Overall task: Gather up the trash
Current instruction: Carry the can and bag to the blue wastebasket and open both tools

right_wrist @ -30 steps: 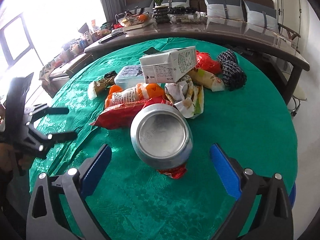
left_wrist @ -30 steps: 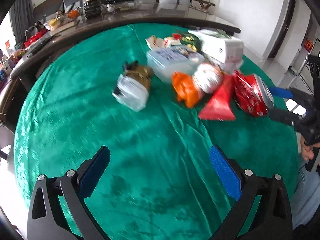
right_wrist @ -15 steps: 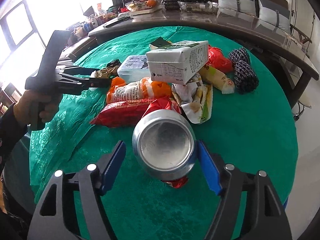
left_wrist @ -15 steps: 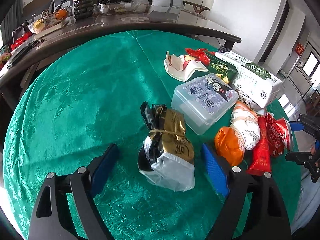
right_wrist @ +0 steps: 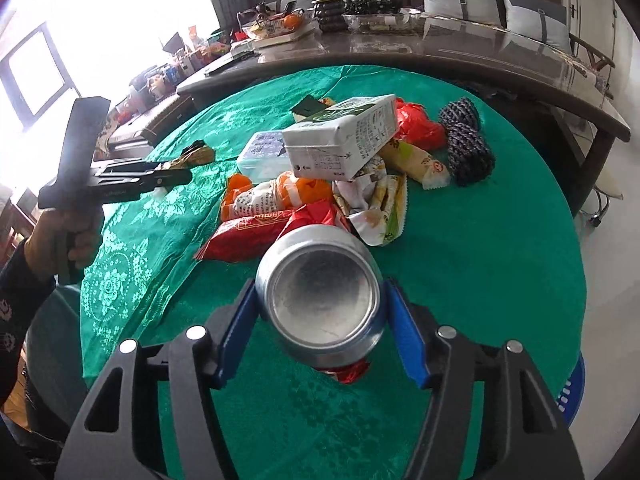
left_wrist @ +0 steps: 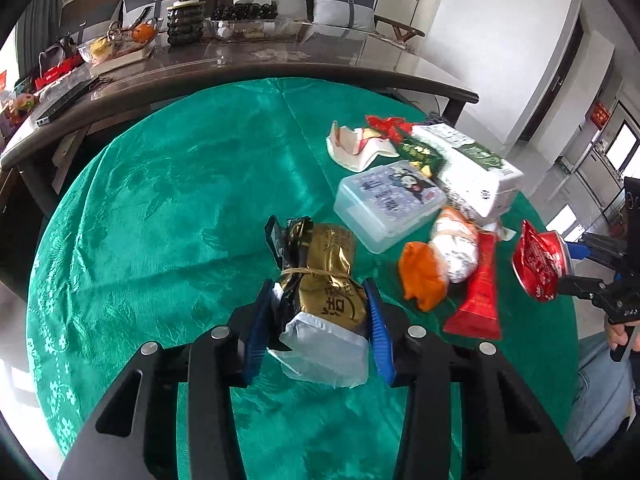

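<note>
My left gripper (left_wrist: 318, 320) is shut on a gold and silver snack bag (left_wrist: 324, 300) bound with a rubber band, on the green tablecloth (left_wrist: 180, 200). My right gripper (right_wrist: 318, 312) is shut on a red drink can (right_wrist: 320, 300), its silver bottom facing the camera; the can also shows at the right of the left wrist view (left_wrist: 538, 264). Other trash lies in a pile: a white milk carton (right_wrist: 340, 144), a clear plastic box (left_wrist: 388, 204), an orange wrapper (left_wrist: 424, 280), a red packet (left_wrist: 478, 288) and crumpled wrappers (right_wrist: 376, 200).
A dark curved counter (left_wrist: 240, 60) with bowls, a plant and clutter runs behind the round table. Two dark knitted rolls (right_wrist: 466, 140) lie at the far right of the pile. A blue basket rim (right_wrist: 574, 384) shows below the table edge at right.
My left gripper moved forward over the snack bag and closed on it. My right gripper closed on the can, which now sits between the pads.
</note>
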{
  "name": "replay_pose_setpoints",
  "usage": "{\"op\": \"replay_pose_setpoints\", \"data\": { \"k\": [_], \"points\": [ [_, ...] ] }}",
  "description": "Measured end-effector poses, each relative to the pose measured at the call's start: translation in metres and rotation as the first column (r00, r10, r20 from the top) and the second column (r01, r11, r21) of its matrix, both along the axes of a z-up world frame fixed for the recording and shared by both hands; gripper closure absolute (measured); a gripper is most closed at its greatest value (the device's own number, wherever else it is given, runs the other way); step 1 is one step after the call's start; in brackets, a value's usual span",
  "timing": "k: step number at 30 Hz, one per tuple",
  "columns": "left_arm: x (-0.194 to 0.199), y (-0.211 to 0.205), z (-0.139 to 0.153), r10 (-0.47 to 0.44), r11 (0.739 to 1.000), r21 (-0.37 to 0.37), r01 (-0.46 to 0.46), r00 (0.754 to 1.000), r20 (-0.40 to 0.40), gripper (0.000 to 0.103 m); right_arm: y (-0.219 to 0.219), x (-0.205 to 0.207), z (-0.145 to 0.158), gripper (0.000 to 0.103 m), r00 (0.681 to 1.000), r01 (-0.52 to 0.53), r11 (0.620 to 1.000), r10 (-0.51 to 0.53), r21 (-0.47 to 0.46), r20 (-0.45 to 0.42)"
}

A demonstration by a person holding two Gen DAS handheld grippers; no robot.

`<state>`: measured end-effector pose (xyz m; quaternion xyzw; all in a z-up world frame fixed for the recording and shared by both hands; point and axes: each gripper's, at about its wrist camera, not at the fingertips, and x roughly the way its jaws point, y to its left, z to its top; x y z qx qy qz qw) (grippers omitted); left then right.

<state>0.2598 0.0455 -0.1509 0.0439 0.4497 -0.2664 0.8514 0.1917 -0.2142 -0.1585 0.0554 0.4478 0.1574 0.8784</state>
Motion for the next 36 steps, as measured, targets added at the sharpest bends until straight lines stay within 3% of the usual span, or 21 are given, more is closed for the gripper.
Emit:
{"op": "replay_pose_setpoints", "data": {
  "k": [5,8,12,17,22,25,32,33,35,36],
  "points": [
    [-0.042,-0.066,0.047,-0.125,0.992,-0.024,0.127,0.99,0.059,0.06,-0.08,-0.026,0.025,0.041,0.987,0.153,0.984,-0.157,0.091,0.038],
    [-0.065,-0.132,0.066,-0.228,0.972,-0.037,0.231,0.97,0.081,0.06,-0.142,-0.049,0.031,0.041,0.956,0.289,0.956,-0.291,0.046,0.043],
    [-0.091,-0.23,0.07,-0.367,0.926,-0.065,0.371,0.928,0.064,0.06,-0.217,-0.079,0.019,0.041,0.894,0.448,0.894,-0.447,-0.024,0.017],
    [-0.109,-0.352,0.044,-0.483,0.873,-0.081,0.481,0.876,-0.004,0.06,-0.288,-0.099,-0.027,0.041,0.823,0.564,0.826,-0.563,-0.015,-0.078],
    [-0.109,-0.441,0.001,-0.518,0.855,-0.077,0.513,0.85,-0.09,0.059,-0.332,-0.106,-0.071,0.041,0.77,0.629,0.777,-0.616,0.037,-0.167],
    [-0.101,-0.473,-0.027,-0.518,0.855,-0.082,0.511,0.843,-0.145,0.059,-0.355,-0.108,-0.094,0.041,0.745,0.656,0.751,-0.63,0.072,-0.219],
    [-0.083,-0.514,-0.072,-0.513,0.858,-0.087,0.506,0.833,-0.207,0.057,-0.382,-0.104,-0.127,0.04,0.731,0.67,0.729,-0.614,0.142,-0.296],
    [-0.081,-0.519,-0.076,-0.509,0.86,-0.088,0.502,0.834,-0.213,0.053,-0.38,-0.098,-0.13,0.04,0.734,0.667,0.728,-0.607,0.157,-0.306],
    [-0.079,-0.52,-0.078,-0.495,0.868,-0.093,0.487,0.841,-0.219,0.032,-0.386,-0.099,-0.137,0.018,0.731,0.672,0.717,-0.606,0.183,-0.314],
    [-0.078,-0.518,-0.079,-0.489,0.872,-0.1,0.479,0.844,-0.219,0.026,-0.388,-0.1,-0.139,0.018,0.726,0.678,0.712,-0.61,0.183,-0.318]
  ]
}}
